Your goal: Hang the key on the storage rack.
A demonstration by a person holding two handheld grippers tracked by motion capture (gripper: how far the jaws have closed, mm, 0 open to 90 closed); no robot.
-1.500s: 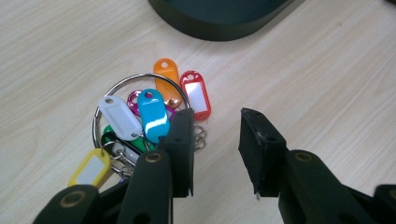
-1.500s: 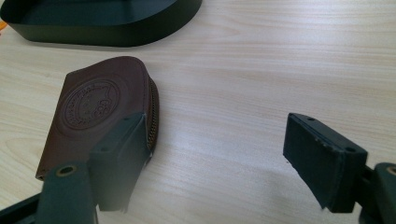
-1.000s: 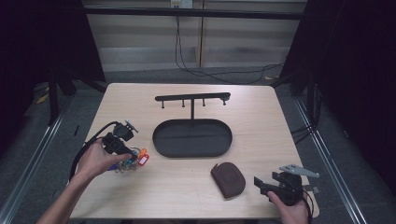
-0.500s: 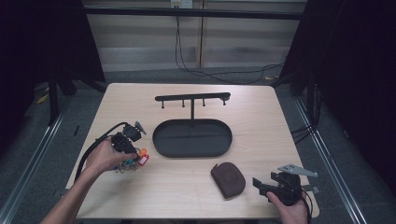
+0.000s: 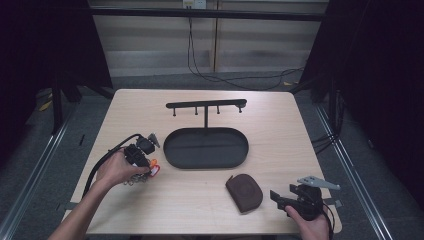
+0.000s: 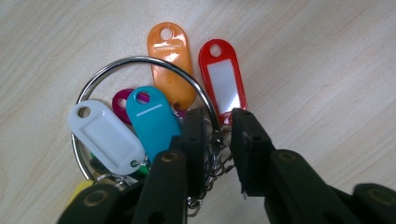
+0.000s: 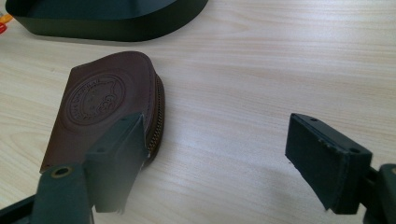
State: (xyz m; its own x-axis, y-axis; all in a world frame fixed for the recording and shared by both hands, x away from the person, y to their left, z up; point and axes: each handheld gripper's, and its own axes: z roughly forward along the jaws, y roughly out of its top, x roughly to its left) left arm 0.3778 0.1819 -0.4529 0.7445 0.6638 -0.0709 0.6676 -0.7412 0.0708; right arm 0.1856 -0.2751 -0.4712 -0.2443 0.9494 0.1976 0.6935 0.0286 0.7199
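Note:
A metal key ring (image 6: 140, 63) with several coloured plastic tags lies on the wooden table (image 5: 200, 205) at the left. My left gripper (image 6: 217, 126) points down on it, its jaws drawn close with the ring's wire and a small chain (image 6: 219, 158) pinched between them. In the high view the left gripper (image 5: 145, 166) sits over the key ring (image 5: 150, 172). A brown leather pouch (image 5: 244, 191) lies at the front right. My right gripper (image 5: 279, 200) rests just right of it, wide open. Its left jaw is beside the pouch (image 7: 107, 107), with nothing between the fingers (image 7: 215, 140).
A black oval tray (image 5: 206, 148) stands mid-table, with a black hook rack (image 5: 206, 104) rising behind it. The tray's wall (image 7: 107, 23) lies beyond the pouch. Bare wood lies between the key ring and the pouch.
My left hand and gripper have shifted right and toward the front, down onto the key ring. The right gripper has stayed put.

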